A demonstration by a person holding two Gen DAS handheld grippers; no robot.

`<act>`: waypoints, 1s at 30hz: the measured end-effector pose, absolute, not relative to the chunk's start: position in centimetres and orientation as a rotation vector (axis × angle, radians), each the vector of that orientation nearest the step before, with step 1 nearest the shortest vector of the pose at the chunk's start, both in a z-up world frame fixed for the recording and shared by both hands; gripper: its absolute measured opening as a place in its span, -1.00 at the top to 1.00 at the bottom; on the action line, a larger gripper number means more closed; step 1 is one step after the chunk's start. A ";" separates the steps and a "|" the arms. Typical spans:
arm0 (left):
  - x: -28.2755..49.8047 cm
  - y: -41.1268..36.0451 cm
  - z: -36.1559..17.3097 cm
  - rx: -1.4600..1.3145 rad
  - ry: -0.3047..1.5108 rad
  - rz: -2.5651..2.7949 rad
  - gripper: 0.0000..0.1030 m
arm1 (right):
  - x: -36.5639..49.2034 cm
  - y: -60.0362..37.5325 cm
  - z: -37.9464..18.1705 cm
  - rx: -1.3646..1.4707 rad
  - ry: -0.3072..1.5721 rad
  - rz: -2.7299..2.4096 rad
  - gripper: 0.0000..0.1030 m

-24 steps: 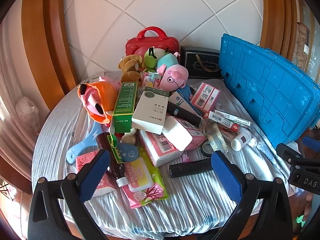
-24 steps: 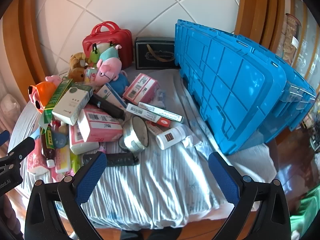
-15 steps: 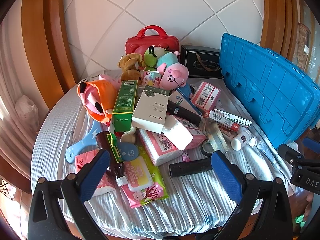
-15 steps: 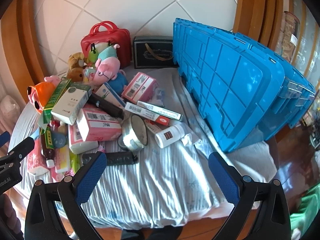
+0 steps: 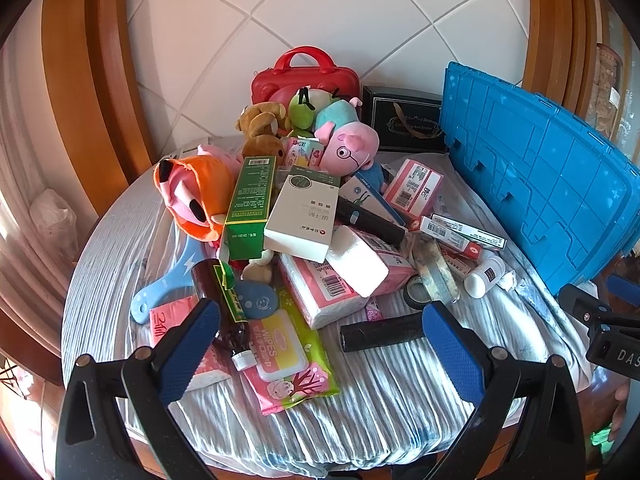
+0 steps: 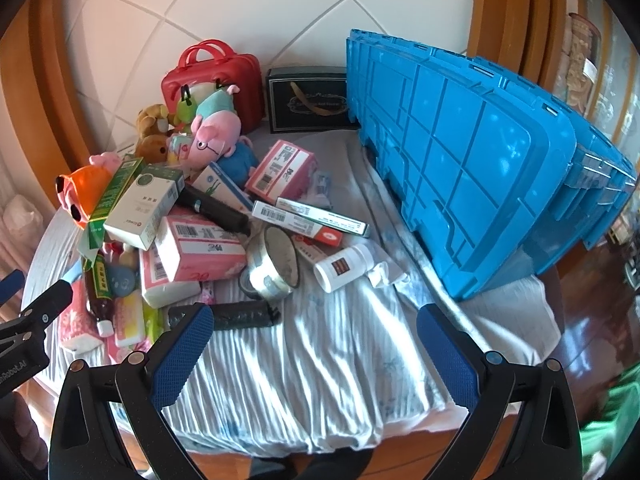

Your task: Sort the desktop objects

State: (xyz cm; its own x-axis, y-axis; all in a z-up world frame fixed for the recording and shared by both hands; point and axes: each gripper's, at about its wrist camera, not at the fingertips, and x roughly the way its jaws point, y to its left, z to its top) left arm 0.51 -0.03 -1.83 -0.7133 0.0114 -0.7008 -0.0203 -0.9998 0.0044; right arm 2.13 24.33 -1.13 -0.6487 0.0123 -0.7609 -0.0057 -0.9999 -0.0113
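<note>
White tiles and brown wood stand behind a round table (image 5: 120,280) with a wrinkly pale cloth. From the left wrist, the pile of things (image 5: 304,216) sits in the middle, with the soft pig toy (image 5: 348,148) at 12 o'clock and the big blue bin (image 5: 540,184) at 3 o'clock. The left gripper (image 5: 320,344) is wide open and holds nothing. From the right wrist, the pile is at 10 o'clock and the bin (image 6: 460,152) at 2 o'clock. The right gripper (image 6: 310,354) is wide open and empty too. The white bottle (image 6: 346,266) near the middle looks light, hard and maybe slippery, so pinch it across its round sides. Toys squish, so grab the belly.
</note>
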 end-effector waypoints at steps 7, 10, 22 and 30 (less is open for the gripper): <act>0.5 0.0 -2.0 -1.184 0.013 2.886 -1.00 | 2.0 24.4 -1.3 -1.324 -0.015 2.838 -1.00; 0.4 0.0 -2.1 -1.193 0.013 2.885 -1.00 | 1.9 24.6 -1.5 -1.333 -0.010 2.834 -1.00; -0.6 -3.7 -5.1 -1.299 0.020 2.941 -1.00 | 1.1 25.6 -3.3 -1.376 -0.033 2.814 -1.00; -1.9 -5.3 -11.5 -1.558 -0.107 2.883 -1.00 | -1.8 24.5 -7.8 -1.561 -0.171 2.816 -1.00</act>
State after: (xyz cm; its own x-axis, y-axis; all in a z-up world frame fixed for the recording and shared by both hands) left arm -1.89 -5.31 -11.51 -0.5410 -0.0894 -0.8363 0.1512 -0.9885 0.0079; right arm -1.76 24.52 -7.75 -0.5287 -0.0202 -0.8486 0.1230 -0.9910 -0.0530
